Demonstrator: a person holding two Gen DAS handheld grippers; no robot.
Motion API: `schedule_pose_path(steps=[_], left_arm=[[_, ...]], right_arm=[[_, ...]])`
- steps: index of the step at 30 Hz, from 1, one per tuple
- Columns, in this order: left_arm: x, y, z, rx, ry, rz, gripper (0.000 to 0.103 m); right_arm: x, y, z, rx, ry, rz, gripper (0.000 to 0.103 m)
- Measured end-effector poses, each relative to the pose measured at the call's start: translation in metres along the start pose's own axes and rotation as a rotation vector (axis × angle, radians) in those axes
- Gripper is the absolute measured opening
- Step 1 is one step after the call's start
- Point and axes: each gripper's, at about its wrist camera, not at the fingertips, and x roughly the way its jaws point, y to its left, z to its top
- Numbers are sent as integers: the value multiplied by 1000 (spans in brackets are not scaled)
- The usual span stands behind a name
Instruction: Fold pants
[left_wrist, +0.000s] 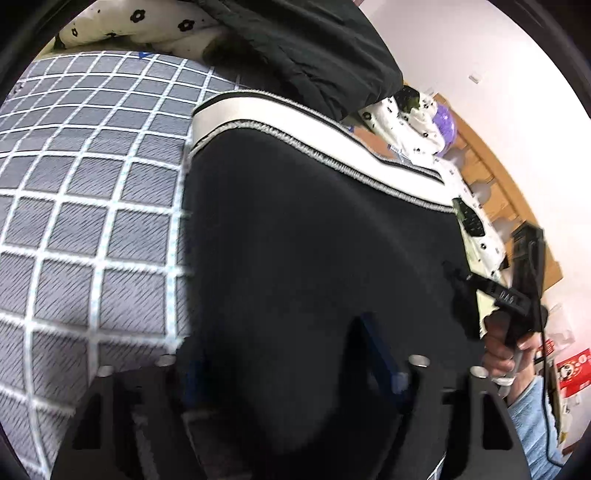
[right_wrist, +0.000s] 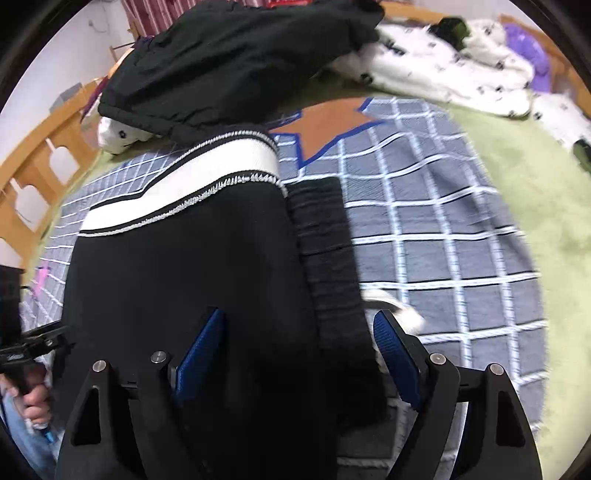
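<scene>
Two grippers work a pair of black pants (right_wrist: 177, 288) spread on a grey checked blanket (left_wrist: 92, 206), and the pants' white waistband (right_wrist: 207, 173) serves as the landmark for everything else. Leftmost, well to the left of the waistband in the left wrist view, the blanket lies bare, giving the flat ground a fold needs. Below the waistband and nearest that camera, the left gripper (left_wrist: 284, 369) has black cloth bunched between its blue pads, which look spread around the fabric; the cloth hides the tips, so I cannot tell whether it is clamped or slack. Further right, below the waistband's far end, the right gripper (left_wrist: 458, 280) reaches to the pants' edge from the person's hand (left_wrist: 502, 350). In its own view the right gripper (right_wrist: 299, 332) stands with its jaws wide apart, straddling the dark leg and a ribbed strip (right_wrist: 328, 266) just right of the waistband, not pinching anything; this placement seems meant to take both layers at once before lifting them over. Above the waistband a dark jacket (right_wrist: 236, 62) is heaped, touching or overlapping its upper edge. Right of that, well beyond the waistband, a white flowered quilt (right_wrist: 443, 66) lies on green bedding (right_wrist: 517, 166), out of the working area.
</scene>
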Motion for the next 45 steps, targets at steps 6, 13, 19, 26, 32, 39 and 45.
schedule_pose_path(steps=[6,13,19,26,32,39,45], left_arm=[[-12,-14,14,-41,-11,26,17],[-64,-5,27,-45,-69,-49,14],[-158,56,34,-7,-108,57,13],[-192,135,12,41,-59,245,14],[-170,169,-13,-39,-46,228,37],[-200,156,-11,94,-160,331,71],[-205,168,-11,51,-200,323,71]], right_arm=[[2,6,2,14,27,53,51],[-58,64,-1,15,-81,12,25],[-81,159,-9,20,-141,141,24],[-31,259,-28,37,-86,297,24],[10,253,-57,-21,-21,131,42],[-40,268,-47,-159,-222,-10,50],[1,284,-2,-203,-169,-23,50]])
